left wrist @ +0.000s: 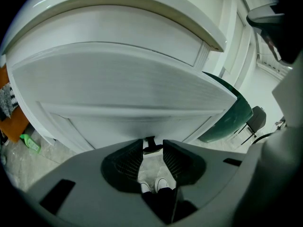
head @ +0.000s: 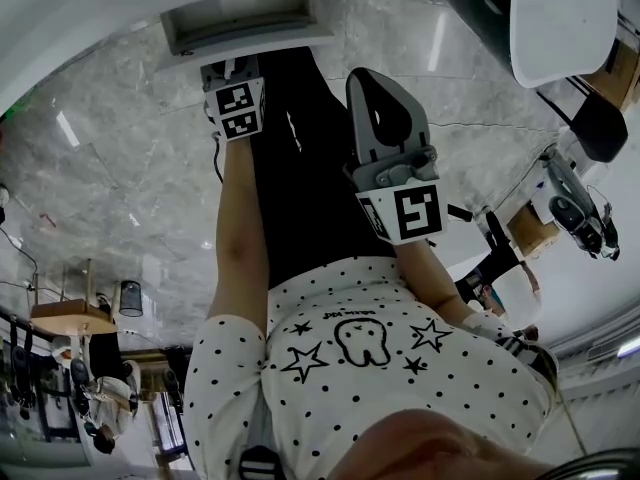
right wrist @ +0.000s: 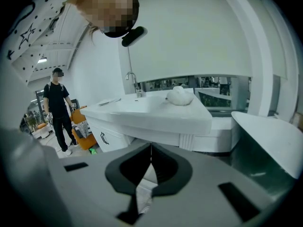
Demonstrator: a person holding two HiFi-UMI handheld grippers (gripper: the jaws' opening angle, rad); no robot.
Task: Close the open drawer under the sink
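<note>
In the head view the white drawer (head: 245,30) juts out a little under the sink counter (head: 120,8) at the top. My left gripper (head: 236,80) is right at its front. In the left gripper view the drawer front (left wrist: 123,91) fills the picture, and the small dark drawer handle (left wrist: 152,146) sits between the fingertips of my left gripper (left wrist: 152,148), which close on its two ends. My right gripper (head: 385,118) is held away from the drawer, above the person's leg. In its own view the right gripper (right wrist: 150,149) is shut with nothing in it.
The person's legs and shoes (left wrist: 157,185) are below the drawer on a marble floor (head: 110,198). A dark green tub (left wrist: 227,117) stands to the right of the cabinet. The right gripper view shows the sink top (right wrist: 156,110) with a faucet (right wrist: 134,84), and a person standing (right wrist: 59,110) at the left.
</note>
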